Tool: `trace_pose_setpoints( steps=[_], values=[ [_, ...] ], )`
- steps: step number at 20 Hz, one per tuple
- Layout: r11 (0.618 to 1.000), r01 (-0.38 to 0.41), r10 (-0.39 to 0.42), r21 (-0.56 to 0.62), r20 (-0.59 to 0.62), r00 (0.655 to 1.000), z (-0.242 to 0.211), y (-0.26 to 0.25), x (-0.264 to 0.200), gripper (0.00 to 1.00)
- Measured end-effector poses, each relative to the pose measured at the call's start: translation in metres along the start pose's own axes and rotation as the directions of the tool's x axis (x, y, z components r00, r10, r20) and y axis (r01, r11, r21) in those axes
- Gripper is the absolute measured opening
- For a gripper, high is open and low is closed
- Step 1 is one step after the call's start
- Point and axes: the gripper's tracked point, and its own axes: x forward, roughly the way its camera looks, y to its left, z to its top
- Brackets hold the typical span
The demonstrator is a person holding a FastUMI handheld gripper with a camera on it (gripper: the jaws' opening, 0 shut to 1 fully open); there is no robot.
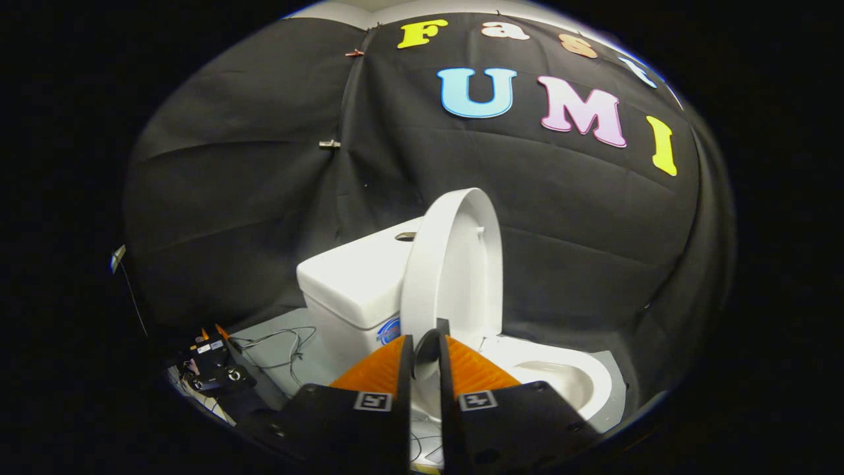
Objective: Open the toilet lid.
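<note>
The white toilet lid stands raised, nearly upright, leaning towards the tank behind it. Its rim runs down into the narrow gap between my fingers. My gripper is shut on that rim, a finger pressing on each side. The open bowl with its white seat ring lies just ahead and to the right of the fingers. A small bumper shows on the lid's inner face.
A flush button sits on top of the tank. A dark device with loose cables lies on the grey floor left of the toilet. Black cloth walls close in behind and on both sides.
</note>
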Motion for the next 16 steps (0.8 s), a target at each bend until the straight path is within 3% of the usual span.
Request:
trace_pose_setpoints(
  steps=[4,6,11,16],
  values=[
    [1.000,0.010,-0.011,0.027,0.041,0.999,0.015,-0.006,-0.014,0.85],
    [0.999,0.013,-0.015,0.030,0.065,0.998,0.029,-0.010,-0.022,0.99],
    [0.997,0.067,-0.072,0.038,0.154,0.985,0.070,-0.037,-0.069,0.98],
    [0.985,0.170,-0.168,0.008,0.215,0.962,0.115,-0.080,-0.128,0.98]
  ],
)
